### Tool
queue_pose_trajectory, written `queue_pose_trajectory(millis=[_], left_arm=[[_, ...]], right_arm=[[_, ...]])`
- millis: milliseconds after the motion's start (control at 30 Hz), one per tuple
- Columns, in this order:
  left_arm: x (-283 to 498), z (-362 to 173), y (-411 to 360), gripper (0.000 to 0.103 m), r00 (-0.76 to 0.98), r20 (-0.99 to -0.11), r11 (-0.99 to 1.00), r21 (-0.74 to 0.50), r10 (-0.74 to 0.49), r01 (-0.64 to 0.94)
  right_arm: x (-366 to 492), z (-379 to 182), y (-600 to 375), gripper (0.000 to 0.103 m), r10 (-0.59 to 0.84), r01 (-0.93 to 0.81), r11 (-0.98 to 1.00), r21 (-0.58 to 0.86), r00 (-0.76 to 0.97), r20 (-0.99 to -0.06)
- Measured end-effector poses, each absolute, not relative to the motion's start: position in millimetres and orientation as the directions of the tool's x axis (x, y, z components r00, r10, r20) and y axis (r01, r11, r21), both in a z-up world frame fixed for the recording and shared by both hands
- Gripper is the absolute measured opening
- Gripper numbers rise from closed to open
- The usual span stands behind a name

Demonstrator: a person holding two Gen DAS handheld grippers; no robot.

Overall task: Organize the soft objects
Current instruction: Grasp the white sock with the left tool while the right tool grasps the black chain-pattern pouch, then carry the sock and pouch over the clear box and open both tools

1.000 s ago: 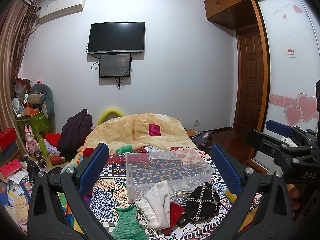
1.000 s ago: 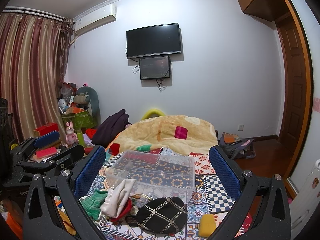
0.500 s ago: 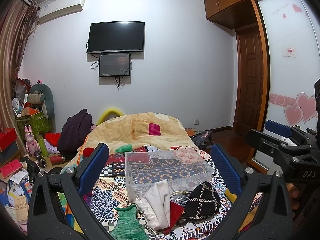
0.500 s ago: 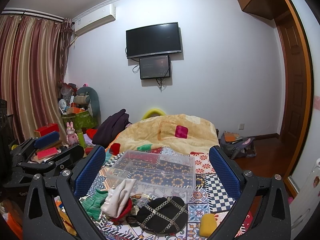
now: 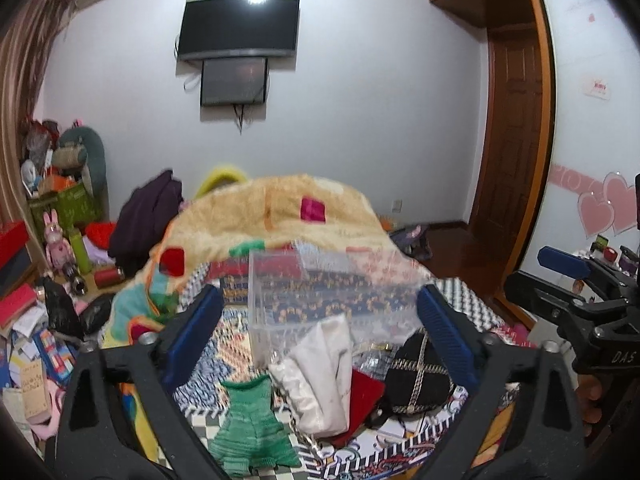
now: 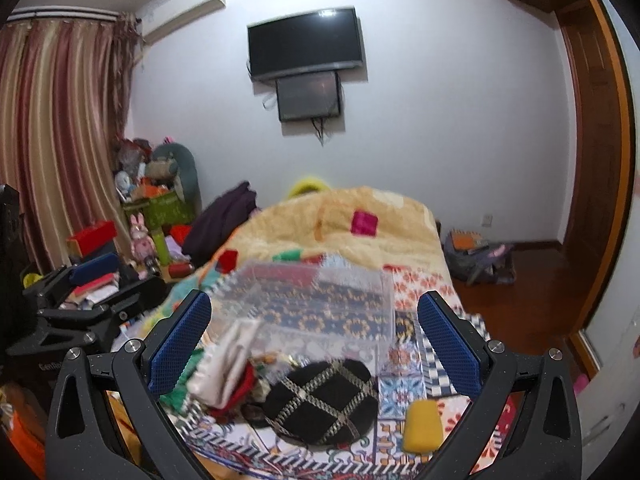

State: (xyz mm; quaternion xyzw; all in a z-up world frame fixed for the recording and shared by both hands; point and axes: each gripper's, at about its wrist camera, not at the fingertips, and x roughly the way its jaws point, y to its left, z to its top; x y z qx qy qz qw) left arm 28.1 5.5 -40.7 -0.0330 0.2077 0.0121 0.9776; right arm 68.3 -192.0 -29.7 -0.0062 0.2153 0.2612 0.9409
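Observation:
A pile of soft things lies on the patterned bedspread (image 5: 224, 344) in front of a clear plastic box (image 5: 320, 292): a green knit piece (image 5: 250, 428), a white cloth pouch (image 5: 320, 376), a red cloth (image 5: 364, 396) and a black pouch with gold chain (image 5: 420, 376). In the right wrist view the black pouch (image 6: 324, 396), the clear box (image 6: 316, 304) and a yellow sponge (image 6: 422, 426) show. My left gripper (image 5: 318, 332) is open and empty above the pile. My right gripper (image 6: 314, 340) is open and empty above the black pouch.
A yellow blanket (image 5: 280, 212) is heaped at the bed's far end. Clutter, a pink rabbit toy (image 5: 56, 236) and boxes fill the floor at left. A wooden door (image 5: 508, 128) and a bag (image 6: 476, 256) stand at right. A TV (image 5: 240, 24) hangs on the wall.
Both grippers have moved forward and tipped down toward the pile, which now looks larger and lower in both views. Both stay open.

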Motion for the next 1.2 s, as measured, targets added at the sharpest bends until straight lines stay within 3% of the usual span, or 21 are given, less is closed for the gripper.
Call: queue_pose_trajectory(millis=[67, 233, 500, 767, 867, 967, 1033, 1200], left_arm=[[36.1, -53.1, 6.9, 0.086, 0.893, -0.449, 0.997, -0.066, 0.0, -0.033], [52.4, -87.5, 14.0, 0.079, 0.839, -0.543, 0.995, -0.093, -0.023, -0.033], [68.3, -127.8, 16.8, 0.066, 0.778, -0.627, 0.995, -0.097, -0.037, -0.031], [80.0, -153.3, 14.8, 0.04, 0.733, -0.677, 0.994, -0.11, -0.071, -0.006], [81.8, -155.4, 15.3, 0.029, 0.731, -0.678, 0.993, -0.119, -0.082, 0.002], [81.9, -155.1, 16.2, 0.019, 0.734, -0.674, 0.993, -0.121, -0.088, 0.007], [80.7, -153.8, 15.4, 0.016, 0.737, -0.67, 0.993, -0.118, -0.087, 0.01], [74.3, -143.0, 14.8, 0.011, 0.757, -0.647, 0.992, -0.124, -0.096, 0.021]], right_arm=[[73.4, -42.0, -191.1, 0.101, 0.488, -0.494, 0.862, 0.113, 0.75, -0.448], [88.3, -74.1, -188.2, 0.084, 0.485, -0.497, 0.856, 0.142, 0.675, -0.556], [102.7, -111.3, -189.7, 0.066, 0.48, -0.487, 0.85, 0.201, 0.558, -0.677], [116.9, -133.2, -183.2, 0.049, 0.497, -0.489, 0.836, 0.248, 0.484, -0.721], [116.7, -136.3, -182.3, 0.039, 0.496, -0.488, 0.836, 0.252, 0.475, -0.727], [115.4, -137.1, -182.8, 0.019, 0.505, -0.491, 0.831, 0.263, 0.466, -0.727], [116.3, -136.6, -182.2, 0.013, 0.514, -0.493, 0.827, 0.272, 0.465, -0.721], [112.5, -127.9, -182.9, 0.009, 0.523, -0.506, 0.822, 0.261, 0.49, -0.697]])
